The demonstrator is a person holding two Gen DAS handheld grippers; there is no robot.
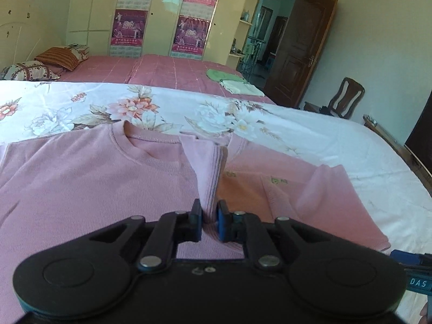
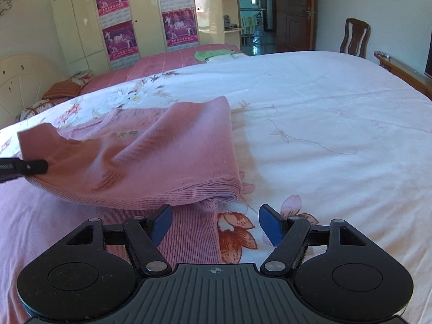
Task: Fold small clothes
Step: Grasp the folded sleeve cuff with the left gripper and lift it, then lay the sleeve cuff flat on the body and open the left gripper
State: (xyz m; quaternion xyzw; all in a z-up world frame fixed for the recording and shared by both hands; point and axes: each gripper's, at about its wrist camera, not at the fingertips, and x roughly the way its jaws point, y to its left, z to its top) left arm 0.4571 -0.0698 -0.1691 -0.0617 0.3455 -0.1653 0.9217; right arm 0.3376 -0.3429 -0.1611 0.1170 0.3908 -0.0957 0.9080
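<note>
A pink knit shirt [image 1: 94, 189] lies spread on the floral bed sheet [image 1: 324, 140], neckline toward the far side. My left gripper [image 1: 209, 210] is shut on a raised fold of the shirt's right side, which stands up between the blue pads. In the right wrist view that side of the shirt [image 2: 151, 162] is lifted and folded over, with a left finger [image 2: 35, 166] pinching it at the left edge. My right gripper [image 2: 216, 221] is open just above the shirt's lower corner [image 2: 208, 205], with nothing between its pads.
Beyond the floral bed is a second bed with a pink cover [image 1: 167, 70] carrying pillows [image 1: 29, 71] and a folded green and white pile [image 1: 232, 79]. A wooden chair [image 1: 343, 102] and an open door [image 1: 299, 51] are at the right. Bare sheet [image 2: 324, 135] lies right of the shirt.
</note>
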